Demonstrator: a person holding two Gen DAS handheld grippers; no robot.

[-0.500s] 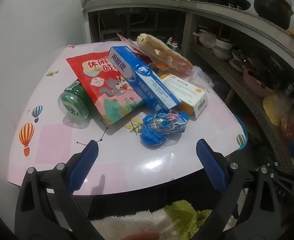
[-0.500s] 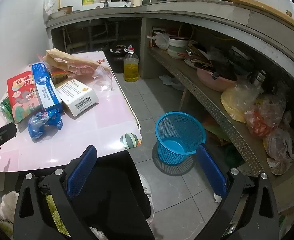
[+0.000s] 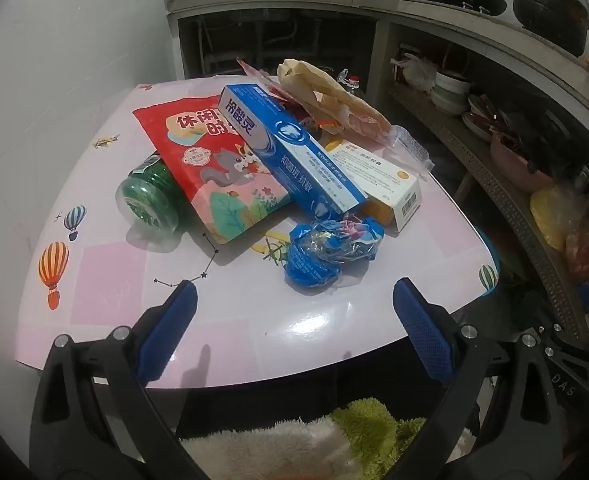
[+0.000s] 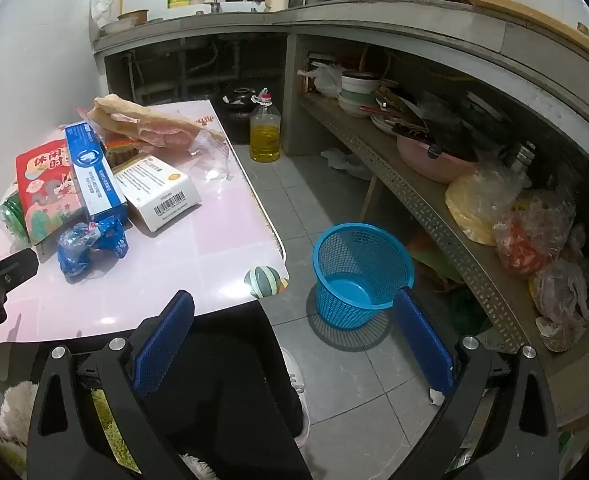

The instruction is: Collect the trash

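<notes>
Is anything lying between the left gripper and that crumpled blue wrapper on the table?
Nothing visible. The left gripper is open above bare pink table, and the crumpled blue wrapper lies just ahead at the pile's near edge, with nothing on top of it.

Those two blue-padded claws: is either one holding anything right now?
No. The left gripper and right gripper are both open, with nothing between their pads.
</notes>
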